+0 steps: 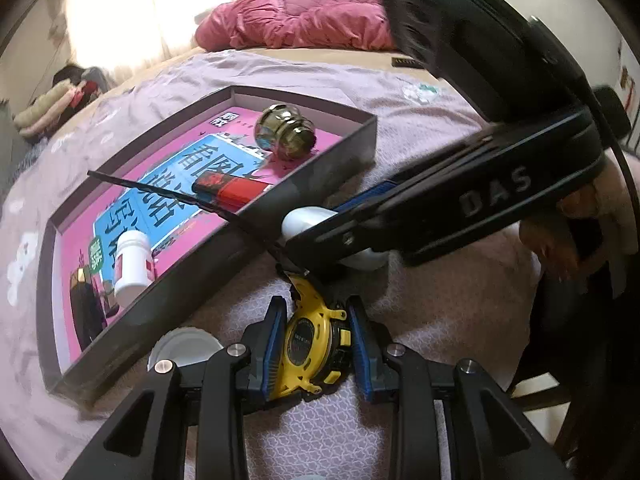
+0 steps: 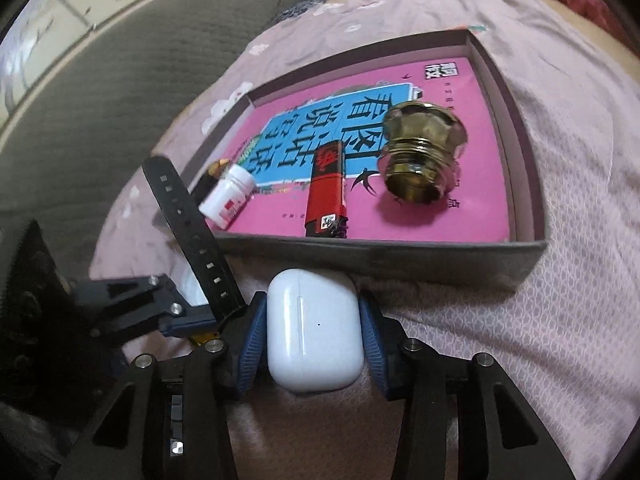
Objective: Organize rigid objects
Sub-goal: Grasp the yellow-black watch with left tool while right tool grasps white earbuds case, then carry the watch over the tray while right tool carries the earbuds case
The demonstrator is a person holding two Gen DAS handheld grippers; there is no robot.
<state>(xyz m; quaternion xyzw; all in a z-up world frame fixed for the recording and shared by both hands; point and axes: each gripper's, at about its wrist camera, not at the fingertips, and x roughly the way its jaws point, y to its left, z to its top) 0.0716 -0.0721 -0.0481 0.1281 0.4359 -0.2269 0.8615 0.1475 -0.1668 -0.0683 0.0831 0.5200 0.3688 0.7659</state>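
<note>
Right wrist view: right gripper (image 2: pixel 310 340) fingers around one earbud case (image 2: pixel 314 330); left gripper (image 1: pixel 316 344) fingers clamping one yellow watch (image 1: pixel 306 340).

- I'm over a bed (image 1: pixel 420 128) w/ a pale lilac patterned sheet, white cloud shapes on it.
- Pink quilt (image 1: pixel 304 12) bunched at far end.
- Bright window (image 1: pixel 132 8) behind thin curtain, daylight blown out white.
- Heap of folded clothes (image 1: pixel 56 104) by far left edge.
- Grey quilted cushion (image 2: pixel 120 92) beside bed; pale tiled floor (image 2: pixel 80 4) beyond.
</note>
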